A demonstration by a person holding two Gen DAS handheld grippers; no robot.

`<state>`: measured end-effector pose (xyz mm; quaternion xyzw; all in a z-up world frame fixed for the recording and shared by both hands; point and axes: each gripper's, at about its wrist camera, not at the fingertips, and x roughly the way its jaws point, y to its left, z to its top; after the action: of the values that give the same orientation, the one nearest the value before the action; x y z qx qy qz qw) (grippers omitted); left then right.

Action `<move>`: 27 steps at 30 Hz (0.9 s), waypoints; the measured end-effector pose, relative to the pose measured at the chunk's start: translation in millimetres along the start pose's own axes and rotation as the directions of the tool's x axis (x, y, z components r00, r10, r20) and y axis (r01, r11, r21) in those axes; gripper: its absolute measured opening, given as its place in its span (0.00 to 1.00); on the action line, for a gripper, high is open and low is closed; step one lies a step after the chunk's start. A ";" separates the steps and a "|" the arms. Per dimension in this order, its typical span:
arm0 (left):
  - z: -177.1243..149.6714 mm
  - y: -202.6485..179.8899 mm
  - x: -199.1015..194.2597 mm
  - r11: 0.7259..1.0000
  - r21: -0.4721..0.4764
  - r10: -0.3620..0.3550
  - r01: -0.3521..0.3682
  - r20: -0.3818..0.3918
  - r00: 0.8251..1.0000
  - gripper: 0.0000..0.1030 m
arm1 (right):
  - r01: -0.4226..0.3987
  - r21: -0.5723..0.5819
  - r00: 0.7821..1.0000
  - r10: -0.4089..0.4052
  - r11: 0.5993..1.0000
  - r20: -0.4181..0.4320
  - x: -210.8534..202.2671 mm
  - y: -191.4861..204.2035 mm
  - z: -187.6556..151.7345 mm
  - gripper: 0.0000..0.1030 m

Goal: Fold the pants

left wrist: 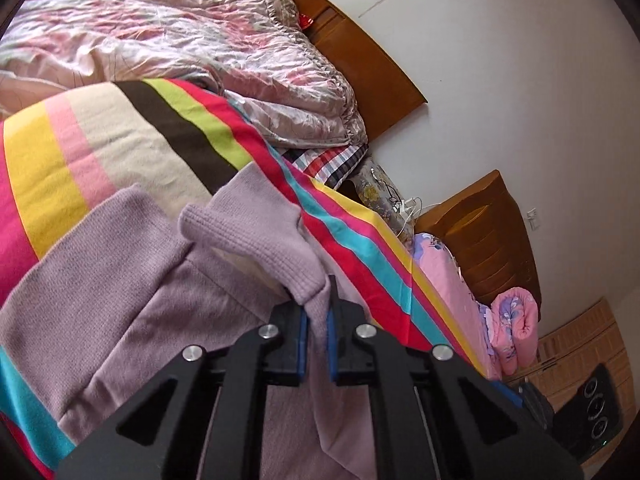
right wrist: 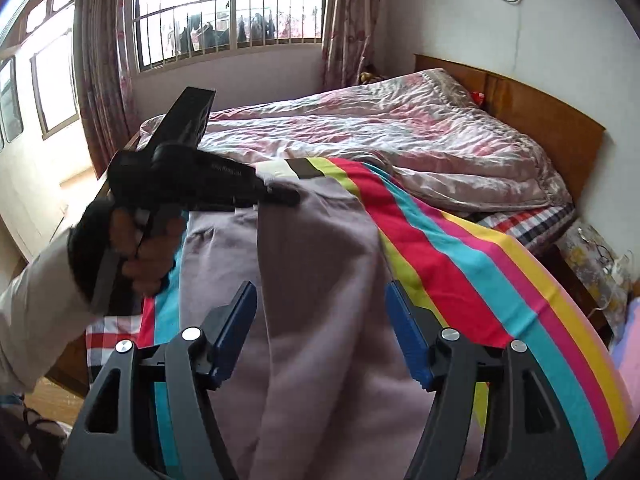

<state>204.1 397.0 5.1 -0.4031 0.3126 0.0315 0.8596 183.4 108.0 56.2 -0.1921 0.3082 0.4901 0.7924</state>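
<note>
Lilac knit pants (left wrist: 120, 280) lie spread on a striped blanket. My left gripper (left wrist: 316, 308) is shut on a ribbed edge of the pants, and the cloth bunches up between its blue pads (left wrist: 302, 332). The right wrist view shows the same left gripper (right wrist: 280, 197) in a person's hand (right wrist: 140, 256), its tip at the far end of the pants (right wrist: 320, 248). My right gripper (right wrist: 320, 300) hangs open above the middle of the pants. Nothing is between its blue pads (right wrist: 236, 320).
The striped blanket (left wrist: 52, 168) covers the near part of the bed. A crumpled pink quilt (right wrist: 400, 132) lies behind it, against a wooden headboard (right wrist: 540, 112). A wooden nightstand (left wrist: 488, 236) and a rolled pink blanket (left wrist: 516, 324) are beside the bed. A barred window (right wrist: 228, 12) faces it.
</note>
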 end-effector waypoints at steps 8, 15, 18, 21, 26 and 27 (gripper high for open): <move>16.2 -44.1 -42.1 0.994 0.107 -0.030 0.022 0.077 0.997 0.07 | 0.052 -0.043 0.983 -0.059 0.998 -0.174 -30.0 57.5 -112.1 0.44; 2.2 -59.3 -110.7 0.982 0.189 -0.037 0.009 0.146 0.989 0.07 | 0.158 -0.201 0.966 -0.194 0.967 -0.172 -30.1 79.5 -134.0 0.09; -11.8 -21.2 -117.3 0.990 0.132 0.040 -0.057 0.134 0.990 0.07 | 0.151 -0.164 0.975 -0.174 0.975 -0.138 -38.5 74.1 -135.0 0.04; -26.6 33.0 -94.2 0.988 0.058 0.143 -0.146 0.061 0.988 0.07 | 0.123 -0.162 0.978 -0.147 0.979 -0.145 -36.3 72.4 -137.6 0.04; -39.4 61.7 -74.9 0.978 0.062 0.200 -0.201 0.026 0.980 0.08 | 0.099 -0.171 0.980 -0.126 0.980 -0.154 -33.0 75.4 -136.5 0.04; -38.5 56.7 -80.6 0.980 0.076 0.183 -0.186 0.049 0.982 0.08 | 0.094 -0.159 0.984 -0.116 0.983 -0.137 -38.8 74.9 -132.4 0.04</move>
<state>102.4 423.7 -6.1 -0.3368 0.3318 0.1070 0.8747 63.9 35.6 -15.2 -0.3029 0.3164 0.4542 0.7758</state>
